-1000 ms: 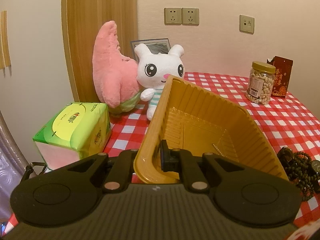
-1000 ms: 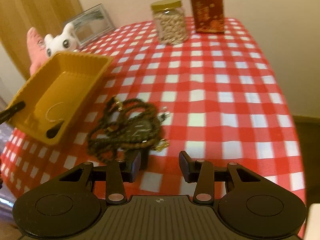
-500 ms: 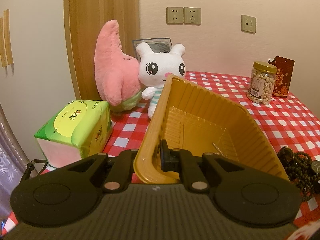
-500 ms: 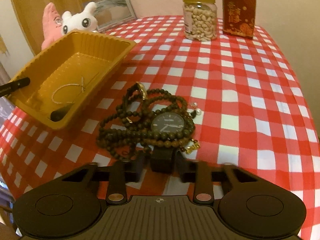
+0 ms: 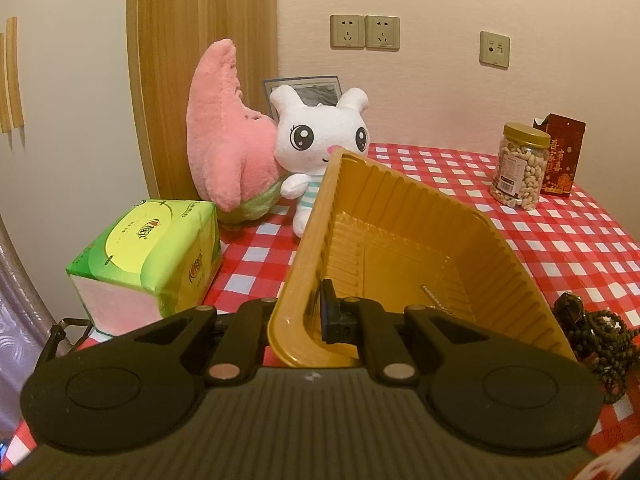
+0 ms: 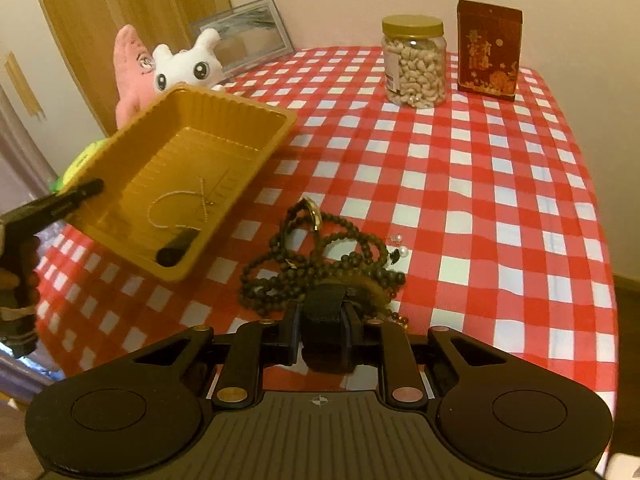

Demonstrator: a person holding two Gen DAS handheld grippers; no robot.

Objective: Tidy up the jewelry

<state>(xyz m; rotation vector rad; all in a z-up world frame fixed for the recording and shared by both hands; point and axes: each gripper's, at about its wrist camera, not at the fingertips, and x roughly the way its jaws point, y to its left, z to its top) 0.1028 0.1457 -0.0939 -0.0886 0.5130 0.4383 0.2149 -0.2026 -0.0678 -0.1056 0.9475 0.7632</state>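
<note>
1. Right gripper [image 6: 322, 338]: the jaws are clamped on the black strap of the watch [image 6: 324, 320], which sits squarely between the pads. The watch face cannot be made out.
2. Left gripper [image 5: 308, 314]: the jaws are closed on the near wall of the gold tray [image 5: 400, 216], one pad inside the rim and one outside. The tray is tilted, its far end raised.
3. Risk, tangling: directly ahead of the right jaws, the dark bead strands [image 6: 320, 256] lie heaped on and around the watch. Judged likely that a lift drags beads along, since strands appear to cross the watch body.
4. Risk, scatter: two pearl earrings [image 6: 400, 244] lie just beyond the heap to the right of the jaws, and a gold ring [image 6: 314, 210] rests at its far edge. Dragged beads could knock either across the cloth.
5. Risk, slip: the grip is on the strap alone, so the heavier watch body may swing or pull free.
6. Risk, tray: held by one wall only, the tray could twist or spill when weight drops in.
7. Tray contents: one thin pale chain [image 6: 180, 208], lying on the floor just ahead of the inner left pad. Nothing else is inside.
8. Other containers, well beyond both jaws: a lidded jar of cashews [image 6: 414, 66], about full, and a closed red box [image 6: 488, 50], contents unseen.
</note>
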